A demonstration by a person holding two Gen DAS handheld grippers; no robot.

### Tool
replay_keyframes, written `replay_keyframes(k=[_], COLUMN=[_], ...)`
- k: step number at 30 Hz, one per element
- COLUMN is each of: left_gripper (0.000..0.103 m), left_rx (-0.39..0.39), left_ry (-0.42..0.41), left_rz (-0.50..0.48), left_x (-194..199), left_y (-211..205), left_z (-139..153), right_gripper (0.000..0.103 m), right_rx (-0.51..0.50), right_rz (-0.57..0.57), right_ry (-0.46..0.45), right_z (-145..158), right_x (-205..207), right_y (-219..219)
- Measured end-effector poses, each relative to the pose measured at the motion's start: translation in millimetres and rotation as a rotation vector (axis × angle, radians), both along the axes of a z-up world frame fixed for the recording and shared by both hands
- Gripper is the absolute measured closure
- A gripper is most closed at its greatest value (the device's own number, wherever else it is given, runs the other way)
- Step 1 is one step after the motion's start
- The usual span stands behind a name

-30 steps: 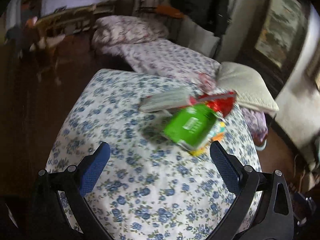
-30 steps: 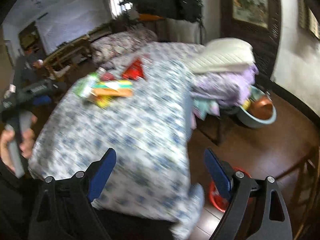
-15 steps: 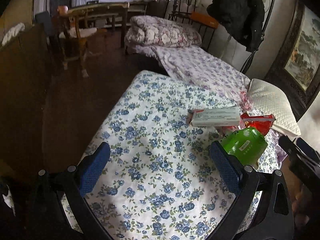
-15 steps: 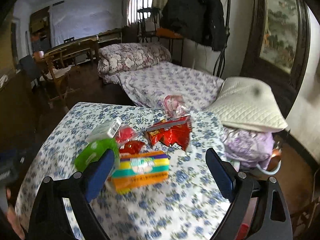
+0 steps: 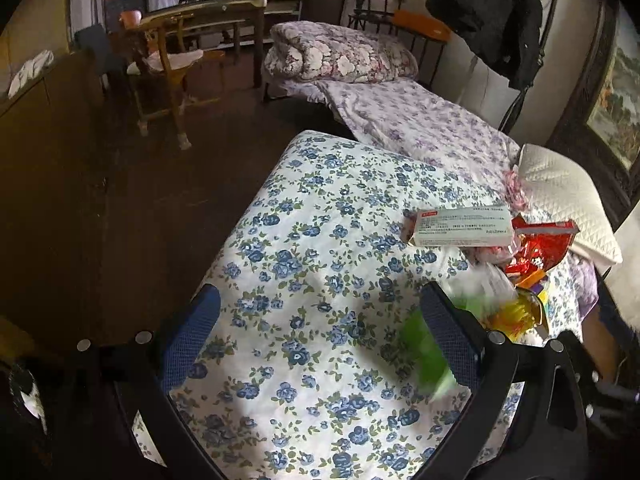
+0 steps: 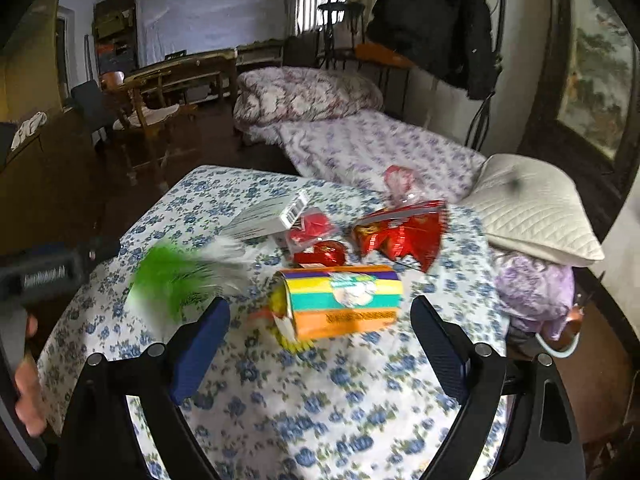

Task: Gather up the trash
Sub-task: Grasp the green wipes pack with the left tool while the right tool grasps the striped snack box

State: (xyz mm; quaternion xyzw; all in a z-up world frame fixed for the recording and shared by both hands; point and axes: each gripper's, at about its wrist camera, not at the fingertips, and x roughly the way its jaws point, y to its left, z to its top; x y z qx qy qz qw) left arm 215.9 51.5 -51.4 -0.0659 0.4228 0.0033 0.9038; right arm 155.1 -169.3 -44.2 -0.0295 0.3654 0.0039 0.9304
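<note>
While blurred, green packet [image 6: 176, 280] beside striped box [image 6: 344, 300].

Your worktop cloth [image 6: 248, 376] shows blue flowers on white; the box [image 6: 346, 300] is striped orange, yellow, teal, purple.

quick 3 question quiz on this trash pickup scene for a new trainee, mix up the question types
1. True or false: the right gripper is shut on the striped packet.
2. Which item lies nearest the white pillow? A) white carton B) red snack bag C) blurred green packet
3. Fill in: the trash lies on a cloth printed with blue ____.

Key: 1 false, its jaws stand open; 2 B; 3 flowers.
</note>
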Motion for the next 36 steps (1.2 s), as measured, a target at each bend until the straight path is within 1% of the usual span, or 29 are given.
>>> replay_keyframes(k=[2, 6, 8, 10, 12, 15, 18, 20, 25, 27, 29, 31, 33, 34, 35, 36], left_gripper=[0.007, 0.007, 0.007, 0.007, 0.007, 0.007, 0.007, 0.006, 0.006, 0.006, 0.006, 0.006, 0.007, 0.007, 0.007, 0.007], left_rx=[-0.011, -0.002, -0.011, -0.01, 0.026, 0.072, 0.147, 0.184, 0.178, 0.195, 0.214, 0.224, 0.228, 0.224, 0.219, 0.212], left_ry=[0.005, 0.002, -0.001, -0.014, -0.025, -0.011, -0.022, -0.036, -0.033, -0.037, -0.037, -0.023, -0.006, 0.023, 0.037, 0.052], left_rz=[-0.002, -0.036, -0.068, -0.102, -0.126, -0.175, -0.219, -0.221, -0.237, -0.224, -0.184, -0.138, -0.109, -0.104, -0.101, -0.097], left_x=[1, -1, -6, -13, -14, -11, -12, -10, -8, -8, -7, -4, -1, 2, 3, 4], left_y=[1, -8, -14, -21, -31, -51, -73, -81, -87, -86, -80, -70, -62, -57, -54, -52], left_z=[-1, 0, 2, 4, 4, -2, -8, -10, -12, -12, -12, -13, -14, -17, -20, -22], right_gripper=[0.013, 0.013, 0.013, 0.013, 0.013, 0.013, 0.013, 0.013, 0.013, 0.013, 0.013, 0.017, 0.029, 0.032, 0.042, 0.059], right_rx=[-0.009, 0.012, 0.019, 0.016, 0.008, -0.002, -0.028, -0.046, -0.064, -0.073, -0.043, -0.027, -0.038, -0.048, -0.057, -0.066], right_rz=[-0.019, -0.038, -0.037, -0.032, -0.029, -0.034, -0.076, -0.1, -0.142, -0.137, -0.097, -0.065, -0.042, -0.03, -0.024, -0.021], right_ry=[0.004, 0.034, 0.051, 0.048, 0.048, 0.075, 0.053, 0.039, 0.028, 0.031, 0.041, 0.039, 0.038, 0.035, 0.035, 0.04], right_z=[-2, -6, -10, -14, -20, -34, -40, -41, -39, -40, -42, -43, -44, -44, -45, -45], right_x=[-1, 4, 5, 4, 7, 16, 19, 19, 21, 25, 33, 40, 48, 53, 56, 60], right_y=[-5, -14, -15, -10, -6, -2, -3, -6, -22, -25, -29, -29, -25, -22, -20, -18])
